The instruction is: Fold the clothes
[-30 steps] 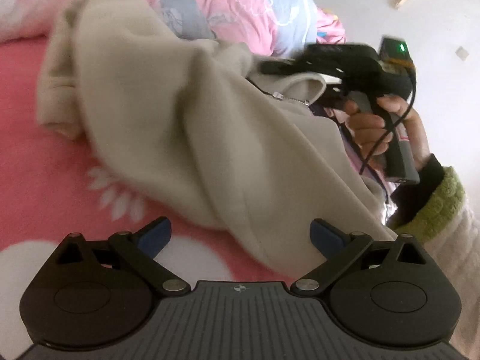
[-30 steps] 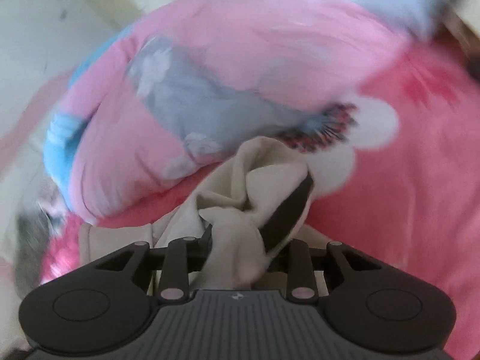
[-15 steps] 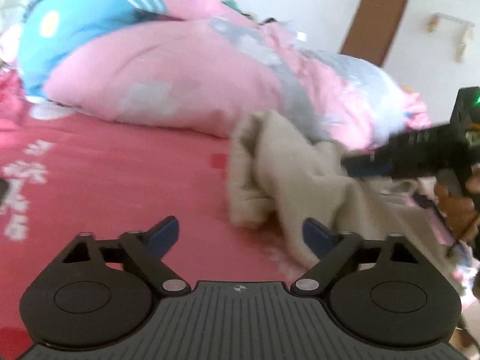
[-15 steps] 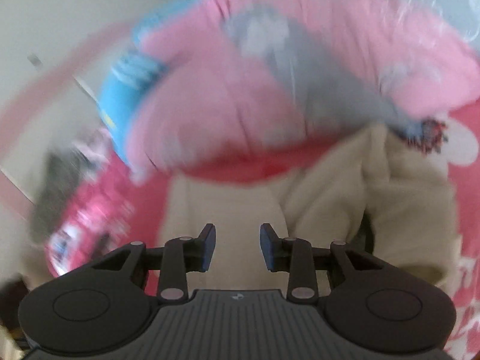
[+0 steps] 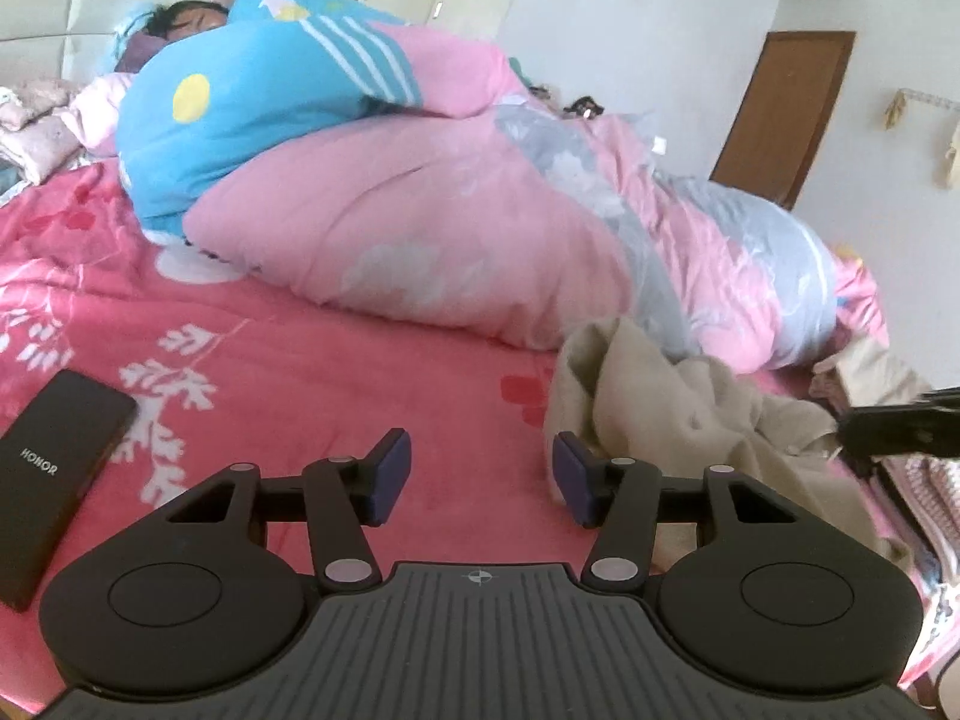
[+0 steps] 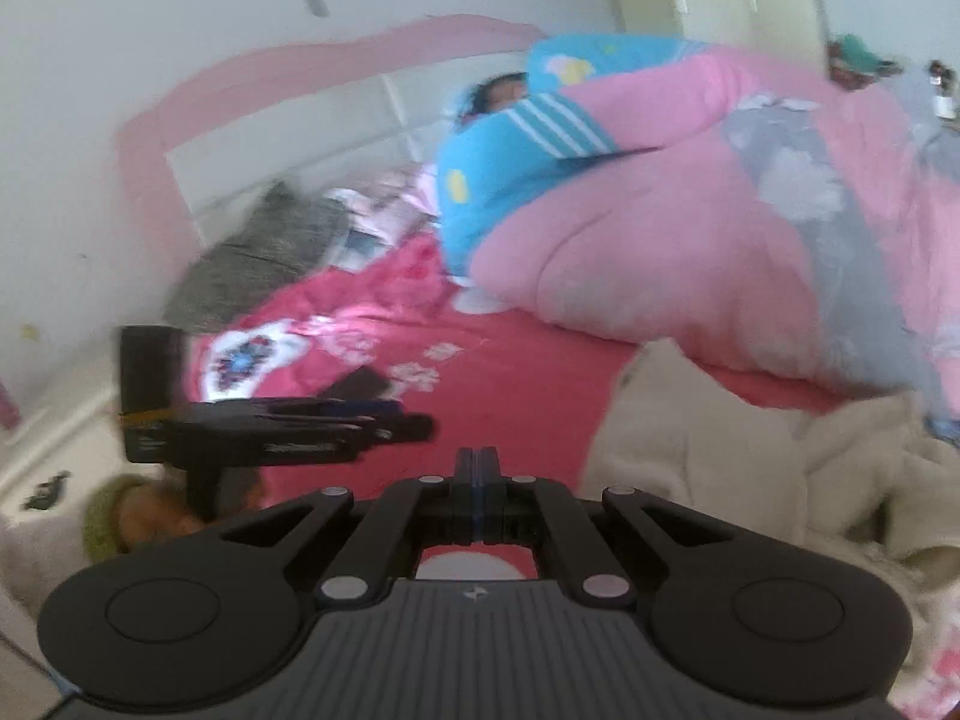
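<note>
Garment position first: lying as a crumpled heap on the bed [image 5: 300, 372], the beige garment [image 5: 690, 420] sitting to the right of the left claw [image 5: 483, 480] and just beside its right finger, possibly touching it at the near edge; hard to tell. Stretching from a raised fold near the pink quilt [image 5: 420, 228] toward the near right side of the bed, so running roughly slantwise to the line of the left claw; no clear long axis, because of the bunching. Seen from the right wrist, lying ahead and to the right of the right claw [image 6: 476, 480], close by but not under it. Judging the two claws about equally near, each needing a turn to the right before reaching any edge of the cloth.

Left claw: standing about half open and closing at this moment, gripping nothing, only red sheet showing in the gap between the pads. Right claw: pressed fully together, pad against pad, pinching no cloth, hanging free above the sheet. Also lying on the bed, far left of the left claw and well apart from the garment: a dark phone [image 5: 54, 468]. Folding not yet looking started, judging by the heap.
</note>
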{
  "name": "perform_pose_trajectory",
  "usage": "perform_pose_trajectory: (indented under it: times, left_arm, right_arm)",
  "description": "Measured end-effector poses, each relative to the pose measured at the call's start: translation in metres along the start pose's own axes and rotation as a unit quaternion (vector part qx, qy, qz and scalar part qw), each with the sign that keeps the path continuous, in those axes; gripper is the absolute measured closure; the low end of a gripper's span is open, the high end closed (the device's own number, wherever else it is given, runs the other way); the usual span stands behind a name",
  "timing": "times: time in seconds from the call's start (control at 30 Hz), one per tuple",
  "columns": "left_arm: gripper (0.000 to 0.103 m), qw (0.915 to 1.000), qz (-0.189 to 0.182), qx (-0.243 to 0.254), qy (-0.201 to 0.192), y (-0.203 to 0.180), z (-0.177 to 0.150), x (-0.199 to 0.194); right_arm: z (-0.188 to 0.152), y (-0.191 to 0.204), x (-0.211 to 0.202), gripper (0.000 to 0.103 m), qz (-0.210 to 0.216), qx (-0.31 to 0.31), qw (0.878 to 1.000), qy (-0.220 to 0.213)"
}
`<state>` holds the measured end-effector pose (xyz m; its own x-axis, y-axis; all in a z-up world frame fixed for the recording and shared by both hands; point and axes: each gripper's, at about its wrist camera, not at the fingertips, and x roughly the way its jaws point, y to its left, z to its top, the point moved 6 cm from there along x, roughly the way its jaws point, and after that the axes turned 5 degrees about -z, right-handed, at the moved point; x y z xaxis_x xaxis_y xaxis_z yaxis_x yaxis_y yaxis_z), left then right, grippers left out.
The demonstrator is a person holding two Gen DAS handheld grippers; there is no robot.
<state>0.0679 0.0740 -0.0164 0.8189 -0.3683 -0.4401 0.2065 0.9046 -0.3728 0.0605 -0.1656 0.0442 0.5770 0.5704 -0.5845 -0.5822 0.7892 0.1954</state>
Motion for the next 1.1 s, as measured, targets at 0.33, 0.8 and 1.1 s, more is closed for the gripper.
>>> perform_pose_trajectory:
  times: [0.33, 0.8, 1.1]
  left_arm:
    - [0.016, 0.9957, -0.047, 0.065, 0.045, -0.046, 0.026, 0.104]
    - [0.102, 0.9957, -0.034, 0.045, 0.074, -0.057, -0.001, 0.126]
    - [0.103, 0.9932, -0.064, 0.031, 0.093, -0.042, -0.021, 0.085]
  right_arm:
    - [0.001, -0.149, 0.068, 0.063, -0.097, 0.24, 0.965, 0.044]
    - [-0.011, -0.135, 0.05, 0.103, -0.011, 0.232, 0.973, -0.006]
    - [0.013, -0.089, 0.022, 0.098, -0.05, 0.157, 0.986, -0.007]
